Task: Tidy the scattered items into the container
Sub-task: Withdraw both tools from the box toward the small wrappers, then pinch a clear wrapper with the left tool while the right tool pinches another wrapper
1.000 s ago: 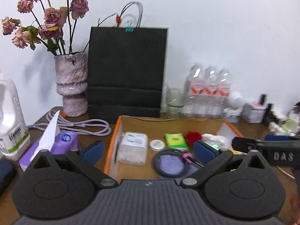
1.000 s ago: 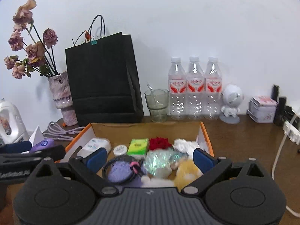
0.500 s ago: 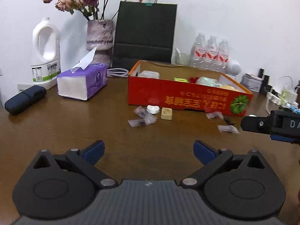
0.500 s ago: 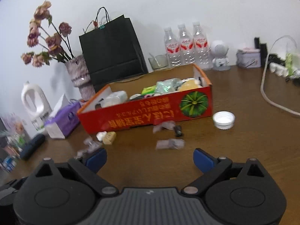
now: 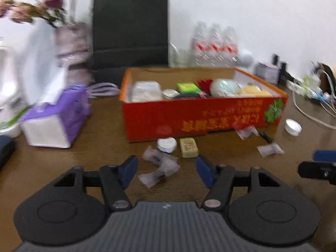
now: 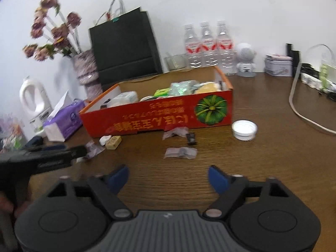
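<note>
Wooden table (image 6: 262, 157), red box (image 6: 159, 115), wrappers (image 5: 159, 168)

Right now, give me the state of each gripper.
Left gripper: open, fingers have just been closing, clear wrappers between them, not gripped.
Right gripper: open, fingers have just been closing, nothing between them.

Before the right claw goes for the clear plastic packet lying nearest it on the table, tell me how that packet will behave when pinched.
The clear plastic packet looks crinkled and thin, so it will probably fold rather than stay stiff. It lies flat on the table, so the pads may slide over it. The small dark piece inside suggests that it is light and could shift when nudged.
</note>
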A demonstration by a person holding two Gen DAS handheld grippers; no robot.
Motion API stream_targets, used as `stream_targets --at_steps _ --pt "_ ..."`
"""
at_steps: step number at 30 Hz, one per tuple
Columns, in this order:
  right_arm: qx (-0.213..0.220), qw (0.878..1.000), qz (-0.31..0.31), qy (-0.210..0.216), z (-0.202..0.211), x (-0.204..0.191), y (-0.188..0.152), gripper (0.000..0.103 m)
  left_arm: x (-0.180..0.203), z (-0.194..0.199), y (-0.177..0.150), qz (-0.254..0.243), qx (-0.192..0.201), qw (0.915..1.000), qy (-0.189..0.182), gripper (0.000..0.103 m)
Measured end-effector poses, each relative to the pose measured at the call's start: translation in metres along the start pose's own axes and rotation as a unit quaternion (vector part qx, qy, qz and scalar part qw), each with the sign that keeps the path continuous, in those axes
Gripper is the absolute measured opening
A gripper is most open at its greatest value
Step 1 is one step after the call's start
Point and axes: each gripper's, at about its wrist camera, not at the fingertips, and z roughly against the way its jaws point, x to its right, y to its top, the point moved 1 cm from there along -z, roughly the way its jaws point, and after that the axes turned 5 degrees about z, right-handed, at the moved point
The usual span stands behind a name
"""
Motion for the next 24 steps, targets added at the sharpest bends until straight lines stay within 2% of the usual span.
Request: stream_targets --at_steps 3,4,5,6,7,8,11,14,17,22,24 --pt "-0.004 1.000 0.017 0.004 -0.007 -0.005 0.005 0.066 -0.003 -0.010 -0.002 -0.008 -0.014 0.9999 0.002 0.059" --pt "-0.003 1.000 0.023 0.004 -0.009 -0.007 0.007 0.066 -0.005 -0.013 -0.002 -0.003 -0.021 0.9998 -0.003 0.051" --pt "-0.004 1.000 0.030 0.001 -0.012 -0.009 0.010 0.066 -0.008 -0.015 -0.002 0.006 -0.029 0.9995 -0.008 0.038" --pt "-0.005 0.999 0.036 -0.001 -0.016 -0.011 0.013 0.066 -0.012 -0.016 -0.003 0.015 -0.035 0.9992 -0.010 0.032" --pt "-0.005 0.999 0.042 0.003 -0.020 -0.014 0.017 0.065 -0.014 -0.016 -0.003 0.018 -0.036 0.9992 -0.009 0.020" --pt "-0.002 0.999 0.051 0.015 -0.024 -0.019 0.022 0.065 -0.016 -0.015 -0.003 0.019 -0.037 0.9991 -0.007 0.017" --pt "0.007 0.995 0.083 0.058 -0.037 -0.039 0.036 0.065 -0.024 -0.008 -0.005 0.035 -0.036 0.9985 -0.020 0.013" --pt "0.004 0.988 0.120 0.095 -0.057 -0.065 0.049 0.063 -0.038 0.005 -0.010 0.060 -0.024 0.9979 -0.005 0.011" --pt "-0.013 0.979 0.155 0.130 -0.084 -0.095 0.057 0.059 -0.058 0.023 -0.012 0.102 0.004 0.9947 0.011 0.011" --pt "-0.049 0.968 0.198 0.145 -0.127 -0.132 0.056 0.032 -0.080 0.039 -0.014 0.152 0.024 0.9877 0.027 0.011" --pt "-0.057 0.967 0.212 0.131 -0.137 -0.138 0.054 0.032 -0.083 0.040 -0.015 0.155 0.025 0.9872 0.030 0.011"
